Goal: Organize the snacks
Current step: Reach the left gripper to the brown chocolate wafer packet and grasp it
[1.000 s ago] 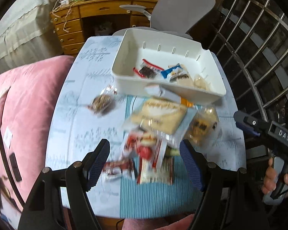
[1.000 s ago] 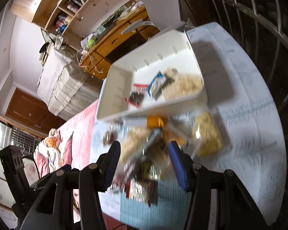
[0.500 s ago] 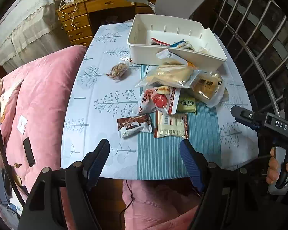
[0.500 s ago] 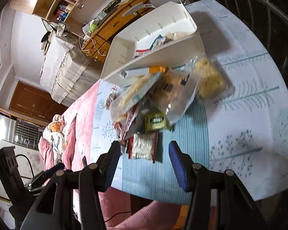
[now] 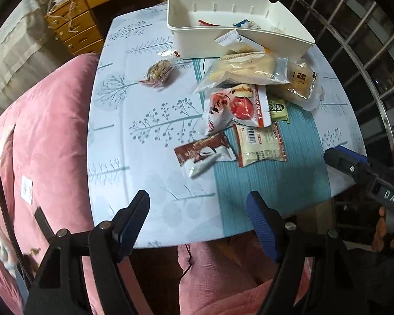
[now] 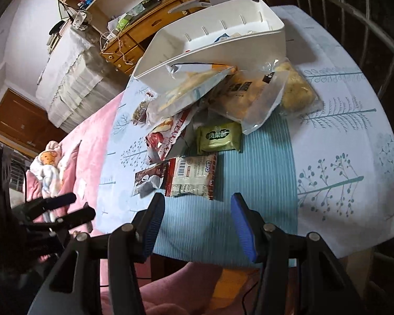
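A white bin (image 5: 275,35) stands at the table's far end with a few snack packets inside. In front of it lies a pile of snacks: a clear bread bag (image 5: 241,69), a bun bag (image 5: 300,81), a red-and-white packet (image 5: 236,106), a small green packet (image 6: 219,137), a white barcode packet (image 5: 258,144) and a brown packet (image 5: 203,153). A nut bar (image 5: 159,72) lies alone to the left. My left gripper (image 5: 197,219) hangs open over the near table edge, empty. My right gripper (image 6: 195,221) is open and empty, just short of the barcode packet (image 6: 191,176).
The table wears a tree-print cloth (image 5: 149,120) with a teal striped runner (image 5: 270,181). A pink sofa (image 5: 47,136) lies left, a metal railing (image 5: 367,60) right, a wooden desk (image 5: 92,23) and grey chair behind. A doll (image 6: 48,166) rests on the sofa.
Both grippers have drawn back from the bin toward the near table edge and sunk a little. The snacks now lie farther ahead. Jaw openings look unchanged.
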`<state>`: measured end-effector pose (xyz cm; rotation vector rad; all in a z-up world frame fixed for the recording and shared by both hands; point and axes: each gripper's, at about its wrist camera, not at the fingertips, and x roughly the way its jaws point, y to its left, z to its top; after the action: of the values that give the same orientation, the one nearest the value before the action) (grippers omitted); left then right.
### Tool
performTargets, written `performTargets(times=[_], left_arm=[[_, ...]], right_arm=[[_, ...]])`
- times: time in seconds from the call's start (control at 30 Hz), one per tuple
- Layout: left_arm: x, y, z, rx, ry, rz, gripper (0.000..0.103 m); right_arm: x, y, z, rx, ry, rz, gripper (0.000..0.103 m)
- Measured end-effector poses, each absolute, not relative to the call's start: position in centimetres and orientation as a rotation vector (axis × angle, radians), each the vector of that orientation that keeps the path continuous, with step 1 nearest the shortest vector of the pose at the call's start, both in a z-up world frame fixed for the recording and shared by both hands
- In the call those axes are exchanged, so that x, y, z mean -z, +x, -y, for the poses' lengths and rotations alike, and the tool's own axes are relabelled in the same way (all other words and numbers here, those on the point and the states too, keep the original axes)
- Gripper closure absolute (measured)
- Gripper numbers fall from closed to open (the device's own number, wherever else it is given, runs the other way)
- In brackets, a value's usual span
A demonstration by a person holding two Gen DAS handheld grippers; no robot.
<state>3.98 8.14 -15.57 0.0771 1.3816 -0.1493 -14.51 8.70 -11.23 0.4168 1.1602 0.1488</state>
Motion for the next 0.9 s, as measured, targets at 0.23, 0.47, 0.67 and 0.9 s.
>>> performTargets(times=[0.23, 0.47, 0.67, 0.9], left_arm=[[16.7, 6.6, -9.5, 0.297, 0.223, -1.403, 0.028], [19.4, 9.1, -9.6, 0.433, 0.397, -1.444, 0.028], [21.9, 10.7, -8.7, 0.568, 0.501, -1.427, 0.028], [25.2, 11.3, -7.2, 0.743, 0.615, -1.400, 0.028]], right_arm=[[12.3, -14.8, -12.1, -0.020, 0.415, -1.113, 0.050], [13.8, -15.9, -15.0, 0.107, 0.433, -1.029, 0.050], [15.0, -16.6, -17.2, 0.221, 0.387, -0.925, 0.045], [16.4, -16.8, -19.6, 0.302, 0.300, -0.849, 0.033]])
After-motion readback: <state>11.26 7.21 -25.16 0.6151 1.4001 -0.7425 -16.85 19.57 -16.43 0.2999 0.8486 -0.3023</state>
